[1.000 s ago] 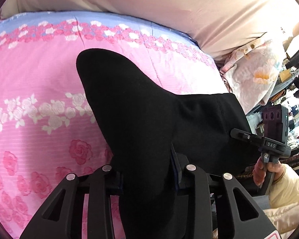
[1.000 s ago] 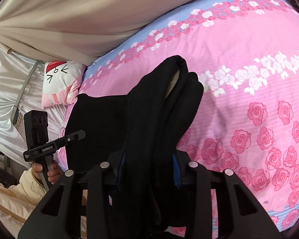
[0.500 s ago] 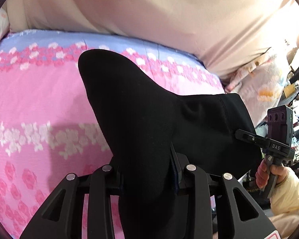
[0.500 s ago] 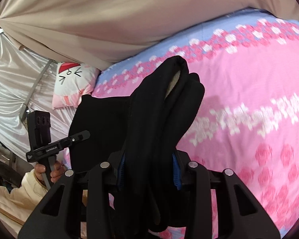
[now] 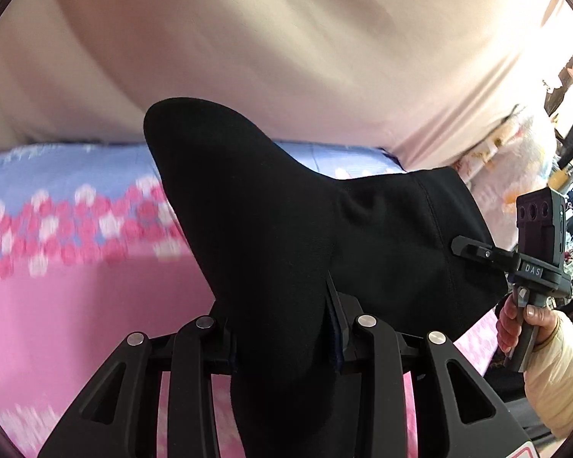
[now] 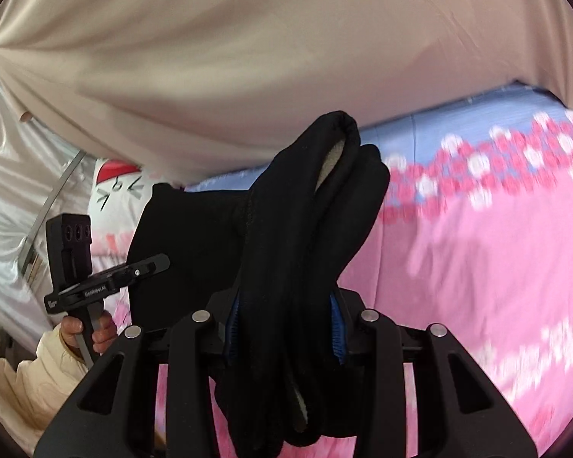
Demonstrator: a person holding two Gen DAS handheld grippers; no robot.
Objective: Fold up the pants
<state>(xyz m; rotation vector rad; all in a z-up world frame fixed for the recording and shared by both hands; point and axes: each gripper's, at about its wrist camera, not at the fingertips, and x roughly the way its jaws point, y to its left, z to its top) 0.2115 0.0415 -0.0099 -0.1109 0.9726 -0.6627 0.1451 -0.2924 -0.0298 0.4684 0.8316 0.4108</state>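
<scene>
The black pants (image 5: 271, 229) hang stretched between my two grippers, above a pink rose-print bedspread (image 5: 76, 305). My left gripper (image 5: 282, 328) is shut on one corner of the pants, cloth bunched between its jaws. My right gripper (image 6: 282, 328) is shut on the other corner, a thick fold of the pants (image 6: 305, 229) with pale lining showing. In the left wrist view the right gripper (image 5: 473, 250) shows at the far right, its finger against the pants' edge. In the right wrist view the left gripper (image 6: 149, 265) shows at the left.
A beige curtain (image 5: 286, 45) hangs behind the bed. A white cartoon-face pillow (image 6: 114, 191) lies at one end of the bed. A floral pillow (image 5: 515, 160) and cluttered shelves (image 5: 569, 191) stand at the other end. Silvery cloth (image 6: 15, 198) hangs at the left.
Both grippers have risen and tilted upward with the pants held. The bedspread has dropped lower in both views and more curtain shows.
</scene>
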